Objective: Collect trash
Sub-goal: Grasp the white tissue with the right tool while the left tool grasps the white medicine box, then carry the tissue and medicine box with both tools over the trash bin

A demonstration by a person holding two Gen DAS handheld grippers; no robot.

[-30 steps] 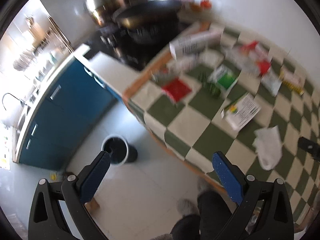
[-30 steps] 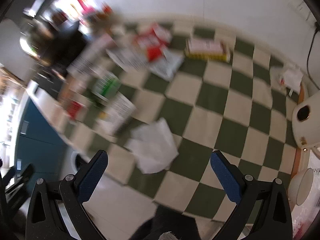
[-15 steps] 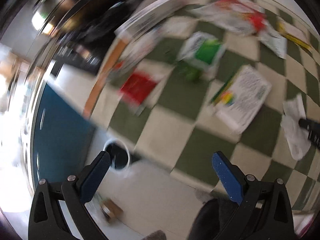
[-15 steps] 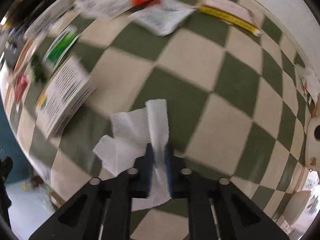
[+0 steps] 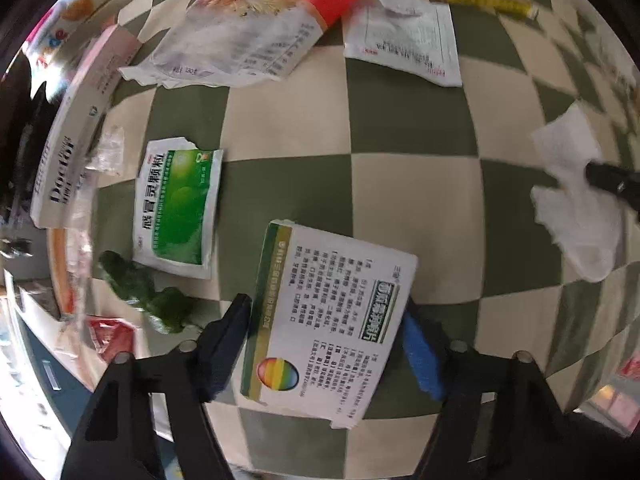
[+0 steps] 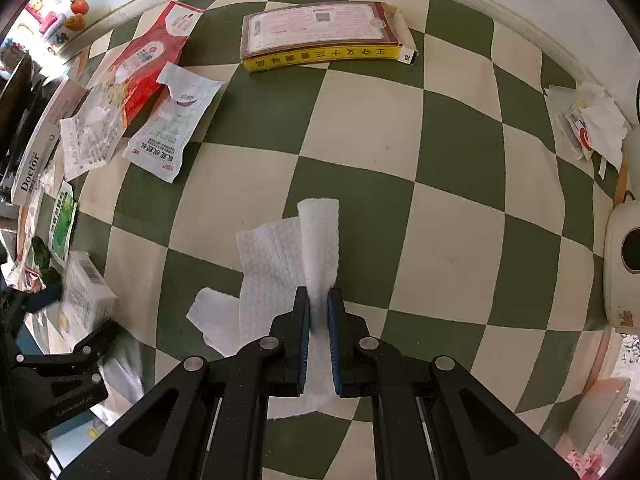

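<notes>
My right gripper is shut on a white paper towel on the green-and-cream checked tablecloth; the towel also shows in the left wrist view. My left gripper straddles a white medicine box, its jaws close against the box's two sides. The box also shows in the right wrist view. Other trash lies around: a green sachet, a red-and-clear bag, a white sachet, a yellow-edged box.
A white "Doctor" box lies at the table's left edge with a green scrap and a red wrapper nearby. Crumpled paper and a cream appliance stand at the right edge.
My left gripper has dropped from above the floor and bin onto the medicine box and narrowed around it. My right gripper closed on the paper towel half a second ago and still holds it.
</notes>
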